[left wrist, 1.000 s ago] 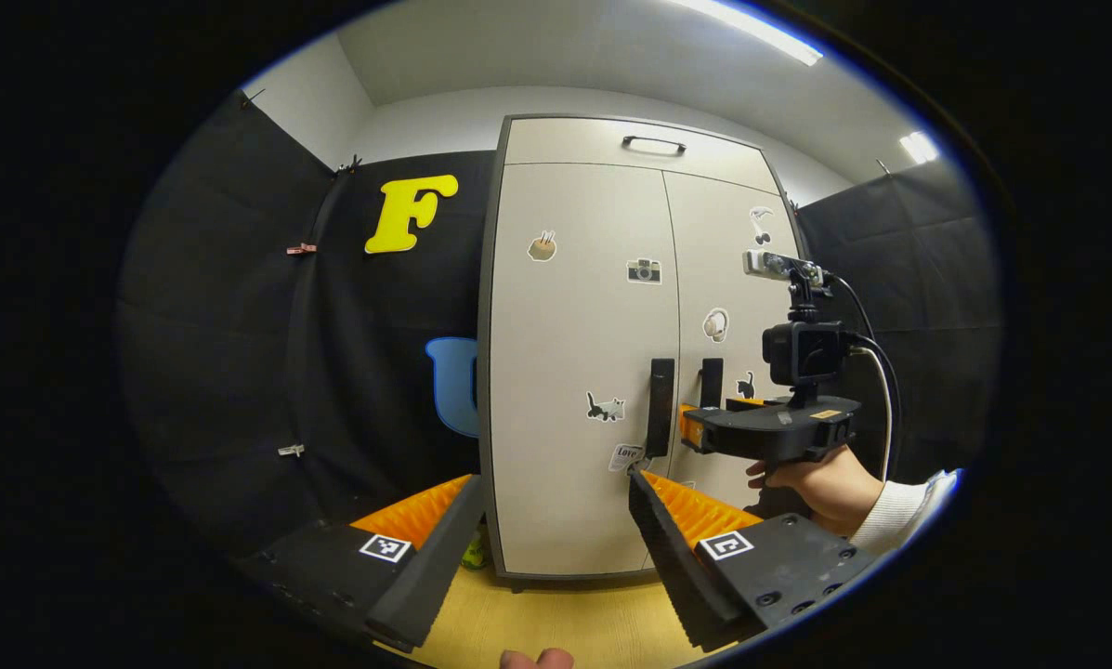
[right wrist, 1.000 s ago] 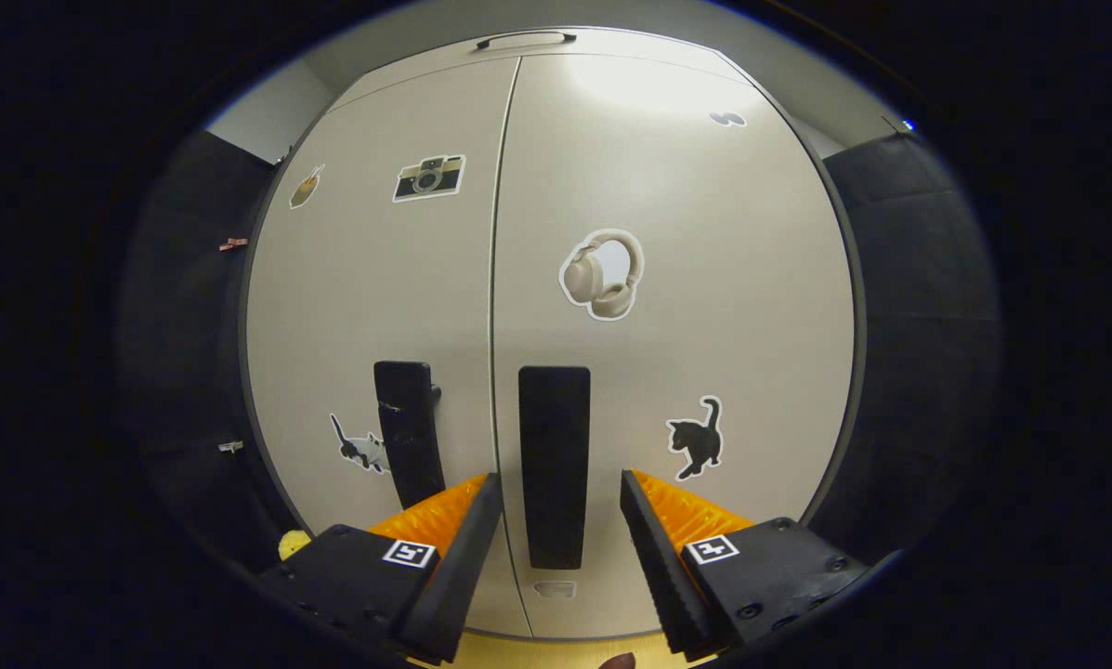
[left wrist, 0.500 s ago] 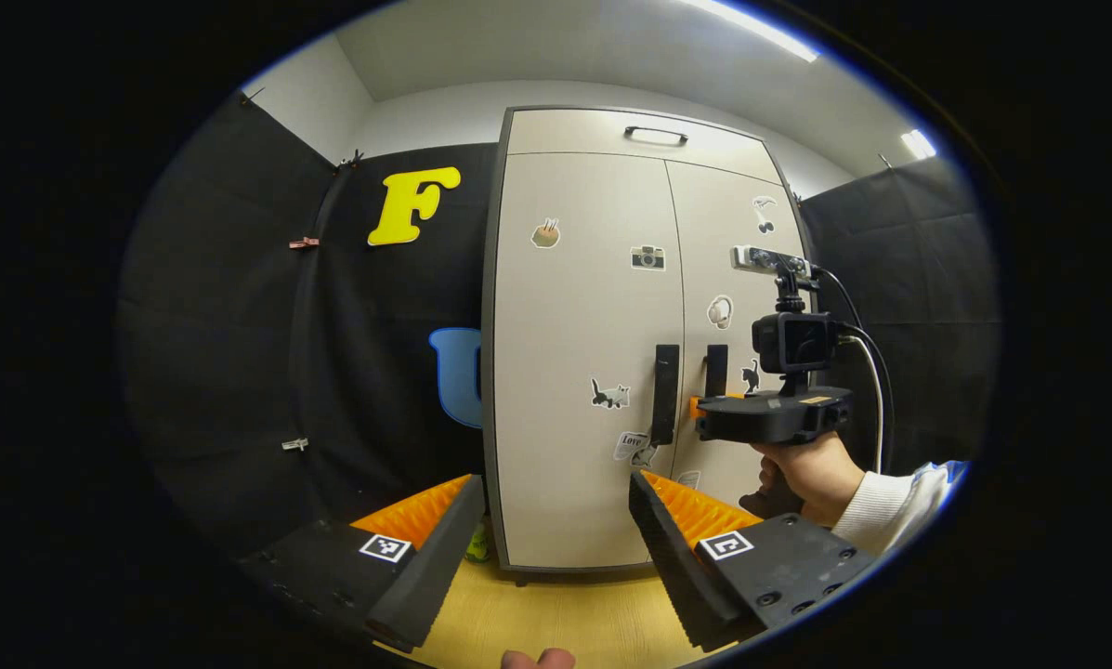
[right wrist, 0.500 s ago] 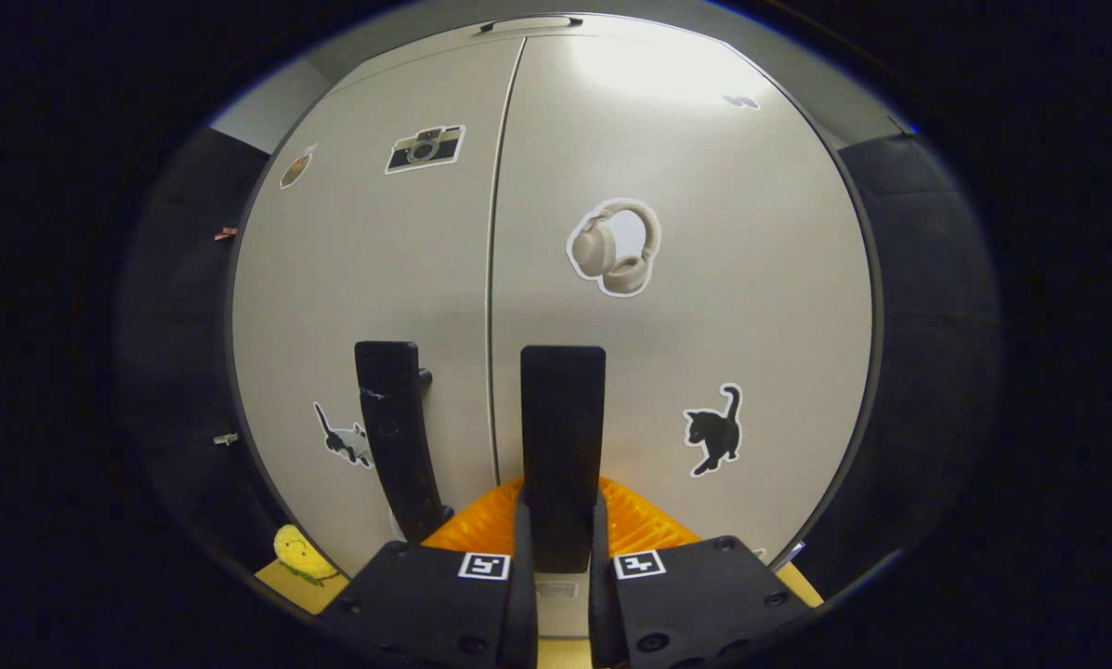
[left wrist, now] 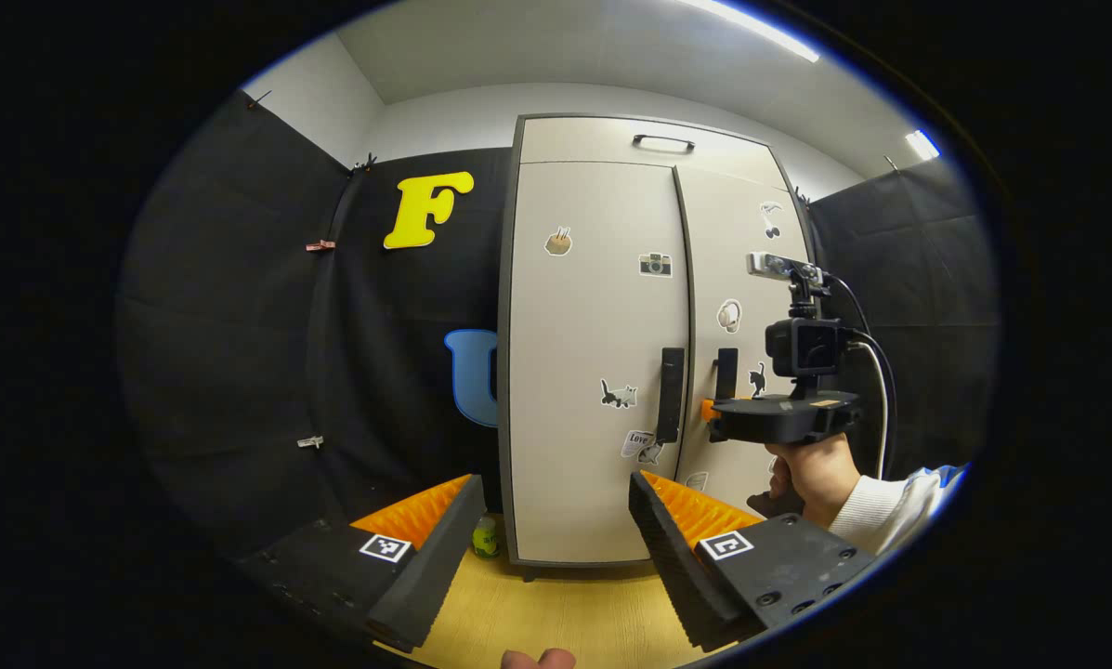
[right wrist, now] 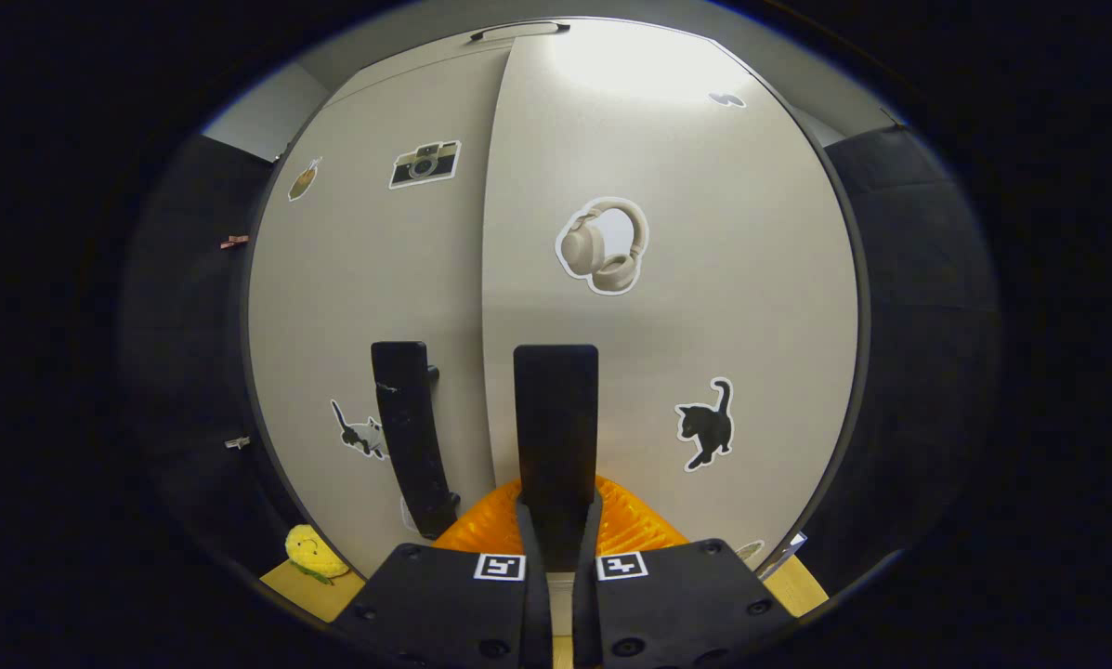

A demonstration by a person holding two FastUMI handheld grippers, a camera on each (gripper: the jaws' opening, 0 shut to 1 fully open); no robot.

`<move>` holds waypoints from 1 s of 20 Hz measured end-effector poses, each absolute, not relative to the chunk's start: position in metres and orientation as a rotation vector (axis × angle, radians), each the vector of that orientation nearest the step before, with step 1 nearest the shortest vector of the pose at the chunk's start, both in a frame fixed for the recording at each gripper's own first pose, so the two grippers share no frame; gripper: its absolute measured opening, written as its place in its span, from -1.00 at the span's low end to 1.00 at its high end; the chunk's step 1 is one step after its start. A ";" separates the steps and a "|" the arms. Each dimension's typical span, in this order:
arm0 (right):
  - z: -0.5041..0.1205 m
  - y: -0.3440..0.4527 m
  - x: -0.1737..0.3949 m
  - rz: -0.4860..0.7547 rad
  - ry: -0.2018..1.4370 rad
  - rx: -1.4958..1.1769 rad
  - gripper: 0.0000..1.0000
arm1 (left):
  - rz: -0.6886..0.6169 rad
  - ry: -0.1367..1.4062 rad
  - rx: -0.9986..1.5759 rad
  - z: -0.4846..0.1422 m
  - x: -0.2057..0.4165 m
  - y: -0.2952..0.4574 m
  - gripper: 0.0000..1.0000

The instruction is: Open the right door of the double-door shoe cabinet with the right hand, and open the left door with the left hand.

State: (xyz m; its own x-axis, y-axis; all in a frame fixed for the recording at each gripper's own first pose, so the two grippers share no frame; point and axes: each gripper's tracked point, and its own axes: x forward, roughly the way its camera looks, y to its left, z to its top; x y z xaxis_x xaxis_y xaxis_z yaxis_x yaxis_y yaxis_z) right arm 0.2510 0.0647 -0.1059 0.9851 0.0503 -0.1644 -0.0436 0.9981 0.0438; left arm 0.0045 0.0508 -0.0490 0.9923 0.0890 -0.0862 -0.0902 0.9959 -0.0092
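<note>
My right tongs (right wrist: pixel 560 520) clench the stiff black vertical handle (right wrist: pixel 556 418) of the beige cabinet's right door (right wrist: pixel 704 279), just ajar; it should swing lightly. My left tongs (left wrist: pixel 546 520) hang released, well short of the left door's black handle (left wrist: pixel 671 395).

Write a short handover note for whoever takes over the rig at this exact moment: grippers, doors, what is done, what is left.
Right gripper: shut on the right door handle.
Left gripper: open, holding nothing, back from the cabinet.
Right door: just cracked open at its inner edge.
Left door: closed; left door handle untouched.
Left to do: swing the right door fully open, then grip the left handle and open that door.
</note>
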 end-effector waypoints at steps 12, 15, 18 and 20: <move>-0.094 0.045 0.213 0.171 0.181 0.116 -0.84 | 0.078 0.084 -0.003 -0.040 -0.014 0.008 0.94; -0.092 0.036 0.207 0.176 0.177 0.118 -0.84 | 0.070 0.080 0.002 -0.037 -0.017 -0.004 0.94; -0.090 0.027 0.200 0.176 0.173 0.121 -0.84 | 0.060 0.075 0.003 -0.034 -0.018 -0.017 0.94; -0.088 0.021 0.197 0.171 0.168 0.111 -0.84 | 0.046 0.073 0.004 -0.033 -0.016 -0.027 0.94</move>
